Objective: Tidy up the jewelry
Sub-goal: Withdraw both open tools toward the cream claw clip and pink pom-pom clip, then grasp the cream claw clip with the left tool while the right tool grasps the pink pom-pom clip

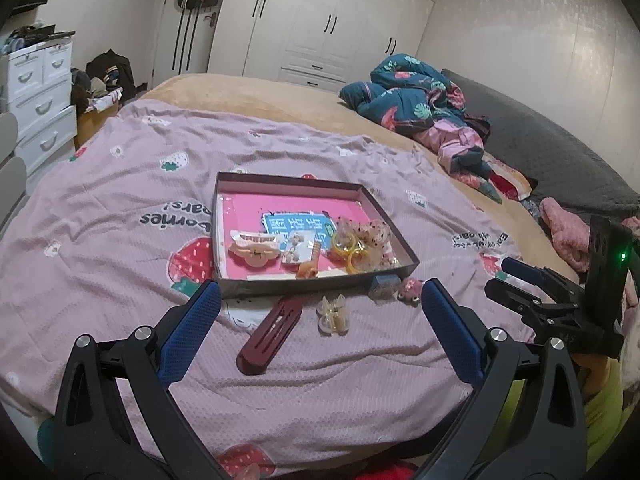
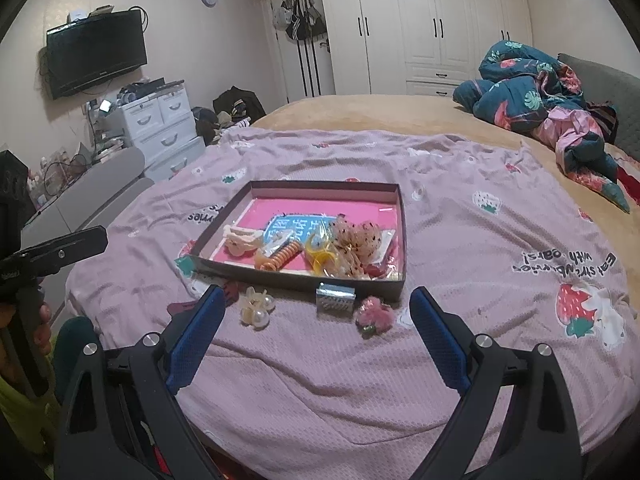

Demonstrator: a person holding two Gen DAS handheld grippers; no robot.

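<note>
Here the dark red hair clip [image 1: 270,334] lies just before the shallow box [image 1: 304,285], its long axis slanting toward it, between the spread fingers of the empty left hand-held gripper [image 1: 320,300], the nearer one.

A pink-lilac blanket [image 1: 120,208] printed with red strawberries and black lettering covers the tan bedspread [image 1: 280,100]. At twelve o'clock sits a dark brown tray [image 1: 236,284] with a hot-pink floor and a blue label. Before it lie a maroon clip [image 1: 270,334], a cream pearl clip [image 2: 256,308], a silver clip [image 2: 335,298] and a pink fuzzy clip [image 2: 374,316]. At two o'clock is a teal floral quilt [image 1: 404,92].
</note>
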